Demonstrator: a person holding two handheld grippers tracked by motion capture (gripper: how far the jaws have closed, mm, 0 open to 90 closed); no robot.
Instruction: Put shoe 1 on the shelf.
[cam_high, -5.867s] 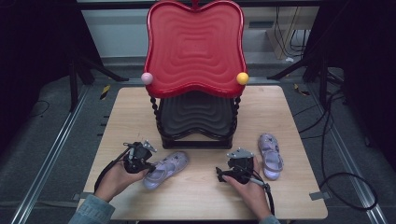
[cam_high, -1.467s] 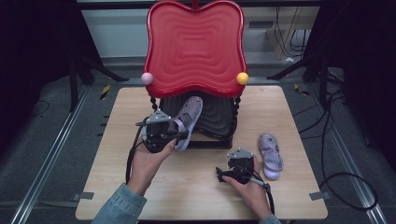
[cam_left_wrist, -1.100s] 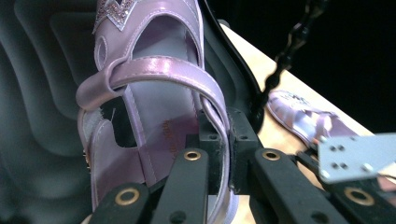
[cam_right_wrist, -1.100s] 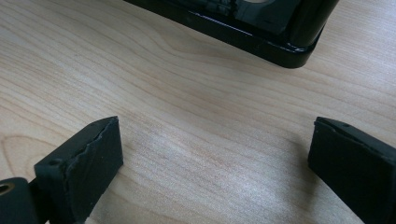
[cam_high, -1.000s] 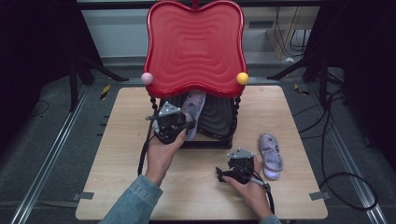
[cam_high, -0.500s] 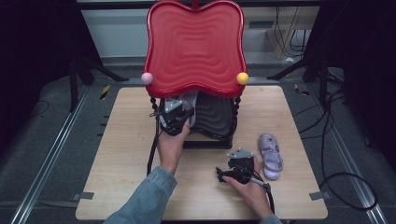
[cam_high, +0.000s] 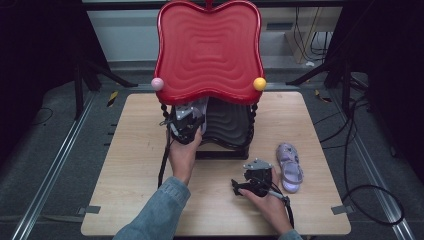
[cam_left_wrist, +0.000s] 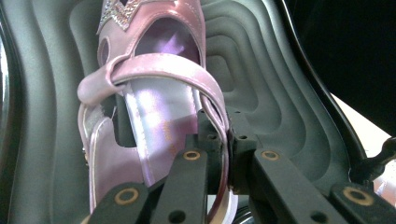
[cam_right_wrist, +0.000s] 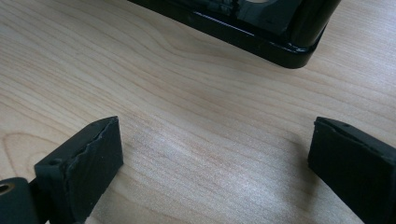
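**A:** Why is the left gripper (cam_high: 186, 124) pushed in under that glossy red wavy-surfaced top tray (cam_high: 209, 50)?

**B:** It is carrying the shiny lilac child's sandal with the glittery toe piece (cam_left_wrist: 154, 88) onto the black ribbed lower shelf of the two-tier stand (cam_high: 227, 125). In the left gripper view the jaws are clenched on the thin side edge of the sandal near the heel, the ankle strap arching just above them. Holding it by that rim leaves the sole free to settle flat on the shelf, I'd judge.

**A:** Is it down yet?

**B:** Hard to say. The sandal lies close along the shelf's ridges, toe pointing inward, but I cannot tell whether the sole touches.

**A:** And the other one?

**B:** The matching lilac sandal (cam_high: 290, 161) lies on the pale wooden table (cam_high: 130, 150), just beside the right gripper (cam_high: 256, 176) (probably next in line). That gripper rests low on the tabletop, jaws spread wide with nothing but bare wood between them; the stand's black base corner (cam_right_wrist: 280, 44) shows beyond.

**A:** Any brand or lettering?

**B:** None that I can read. The insole has only a sheen, and the tray, shelf and grippers bear no legible writing. The pink ball (cam_high: 157, 83) and yellow ball (cam_high: 259, 83) at the tray's corners are plain.
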